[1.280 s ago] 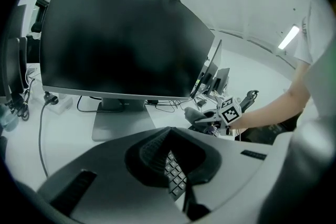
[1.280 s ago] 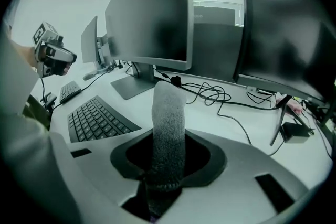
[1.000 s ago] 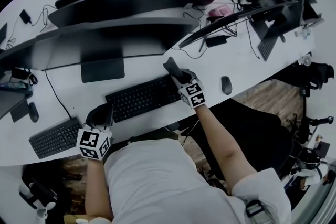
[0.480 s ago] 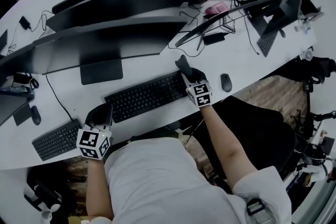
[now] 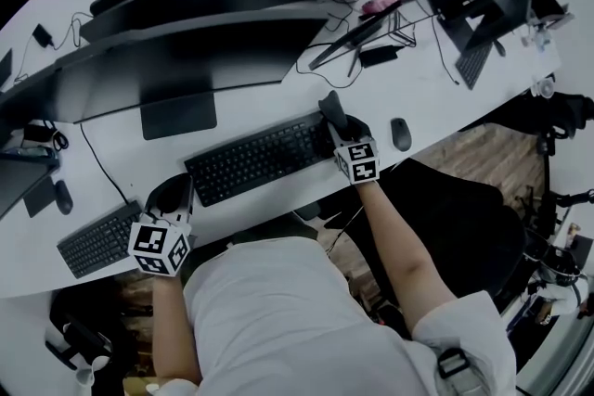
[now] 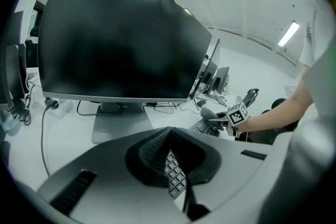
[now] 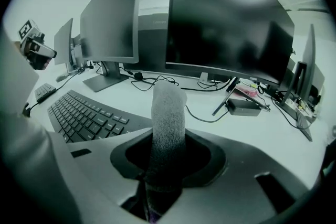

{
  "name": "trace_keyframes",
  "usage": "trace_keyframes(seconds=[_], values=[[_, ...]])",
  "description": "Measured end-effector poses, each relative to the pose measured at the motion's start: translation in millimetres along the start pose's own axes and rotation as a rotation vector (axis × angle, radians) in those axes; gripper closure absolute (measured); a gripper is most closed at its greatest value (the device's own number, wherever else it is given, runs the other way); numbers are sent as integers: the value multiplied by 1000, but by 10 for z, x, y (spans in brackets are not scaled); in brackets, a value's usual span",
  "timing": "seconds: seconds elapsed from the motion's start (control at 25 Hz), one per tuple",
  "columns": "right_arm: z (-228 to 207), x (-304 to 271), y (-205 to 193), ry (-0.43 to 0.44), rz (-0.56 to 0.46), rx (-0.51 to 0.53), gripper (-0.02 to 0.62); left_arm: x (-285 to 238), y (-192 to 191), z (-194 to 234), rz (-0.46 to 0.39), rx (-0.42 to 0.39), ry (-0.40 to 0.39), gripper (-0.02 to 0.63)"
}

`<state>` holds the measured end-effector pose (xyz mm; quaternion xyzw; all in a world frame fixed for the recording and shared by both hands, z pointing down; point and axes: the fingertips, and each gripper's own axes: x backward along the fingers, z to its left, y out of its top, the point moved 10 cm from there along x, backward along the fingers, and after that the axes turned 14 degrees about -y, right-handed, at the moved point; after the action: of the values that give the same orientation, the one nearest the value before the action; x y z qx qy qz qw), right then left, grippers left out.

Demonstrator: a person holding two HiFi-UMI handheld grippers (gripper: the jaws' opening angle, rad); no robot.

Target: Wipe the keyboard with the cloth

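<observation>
Two grippers flank the keyboard [image 5: 255, 160] on the worktop [image 5: 264, 111]. The right gripper [image 5: 338, 126], jaws pinching the grey cloth [image 7: 167, 123], is at its 3 o'clock end. The left gripper [image 5: 174, 195], jaws pressed together and empty, rests at 8 o'clock. Wiping seems underway, with contact unclear.

left gripper [image 5: 174, 193] sits close in at the person's left, jaws together, nothing between them. right gripper [image 5: 332, 112] is out ahead on an extended forearm [image 5: 397, 246], jaws clamped on the cloth [image 7: 167, 118].
</observation>
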<state>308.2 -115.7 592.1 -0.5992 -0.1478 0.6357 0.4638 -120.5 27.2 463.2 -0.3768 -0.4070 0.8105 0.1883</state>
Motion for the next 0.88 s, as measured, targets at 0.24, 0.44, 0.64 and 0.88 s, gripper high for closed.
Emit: trace_keyframes(seconds=[0.24,0.44,0.64,0.88], values=[[82,107,-40,-35,16,16,459,96,-78,-4,3,6,-8,606],[213,183,-61,-32,38,18,459,229,-153,18,11,8,-20,606],[362,213,-40,-43,72,17,460,372,-227,52,23,-3,-28,606],[613,226,18,-24,127,25,462,562,-275,128,20,3,-31,604]])
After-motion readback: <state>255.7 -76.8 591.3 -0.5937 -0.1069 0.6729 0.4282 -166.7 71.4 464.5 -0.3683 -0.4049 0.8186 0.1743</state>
